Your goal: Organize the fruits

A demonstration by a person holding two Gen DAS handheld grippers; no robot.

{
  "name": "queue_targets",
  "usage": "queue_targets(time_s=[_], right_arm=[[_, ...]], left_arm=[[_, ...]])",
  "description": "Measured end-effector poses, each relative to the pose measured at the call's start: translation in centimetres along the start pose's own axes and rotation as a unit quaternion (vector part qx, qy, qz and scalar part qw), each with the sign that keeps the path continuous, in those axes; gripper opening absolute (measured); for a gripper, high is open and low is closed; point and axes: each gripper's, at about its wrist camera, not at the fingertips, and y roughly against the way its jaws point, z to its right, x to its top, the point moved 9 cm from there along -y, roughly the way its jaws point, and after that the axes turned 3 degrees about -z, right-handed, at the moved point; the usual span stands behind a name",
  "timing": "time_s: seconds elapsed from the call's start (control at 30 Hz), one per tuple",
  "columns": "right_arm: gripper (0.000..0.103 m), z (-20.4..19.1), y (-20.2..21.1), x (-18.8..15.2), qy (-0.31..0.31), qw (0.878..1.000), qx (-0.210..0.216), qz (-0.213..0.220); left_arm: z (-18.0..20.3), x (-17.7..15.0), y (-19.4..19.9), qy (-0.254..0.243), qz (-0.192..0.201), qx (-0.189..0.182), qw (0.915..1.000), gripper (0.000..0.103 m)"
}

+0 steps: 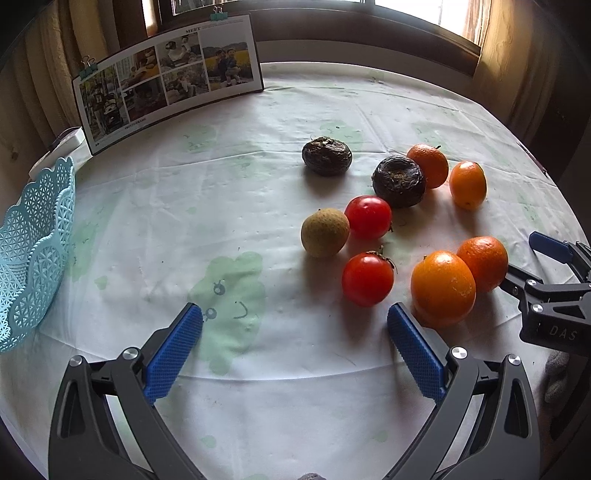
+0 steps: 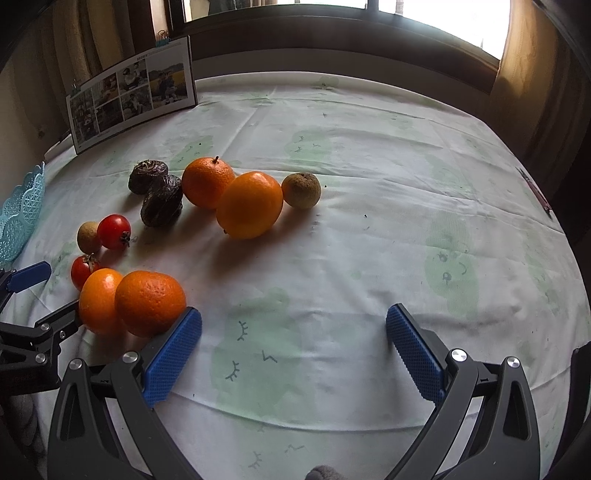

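Ten loose round fruits (image 1: 442, 287) lie clustered on the cloth-covered surface (image 1: 258, 177), well apart from the pale blue lattice plastic basket (image 1: 33, 254). Left claw (image 1: 295, 325) and right claw (image 2: 293, 325) both gape wide, empty. Risk: the right claw's blue pad (image 2: 173, 358) touches a dimpled orange mandarin (image 2: 149, 302); a nudge likely rolls it.

A domestic interior, probably a dining or living room. A table (image 2: 369, 229) is covered by a pale cloth printed with green cartoon figures. At 11 o'clock, a family photo collage board (image 1: 170, 79) held by binder clips leans against the wall. At 12 to 1 o'clock, a wood-framed window (image 1: 424, 22) admits daylight, with curtains (image 1: 517, 62) hanging at 2 o'clock. At 9 o'clock stands a light-blue plastic lattice basket (image 1: 33, 254). Loose fruit (image 1: 369, 218) lies on the cloth, as in household use.
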Motion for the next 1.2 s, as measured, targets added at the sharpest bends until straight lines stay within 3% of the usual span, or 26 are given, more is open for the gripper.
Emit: queue_targets(time_s=[0.53, 1.2], right_arm=[[0.098, -0.2, 0.7, -1.2, 0.037, 0.999, 0.02, -0.011], [0.098, -0.2, 1.4, -2.1, 0.041, 0.999, 0.032, -0.005]], left_arm=[[0.0, 0.0, 0.1, 0.0, 0.0, 0.0, 1.0, 0.101], [0.0, -0.2, 0.3, 0.002, 0.0, 0.0, 1.0, 0.101]])
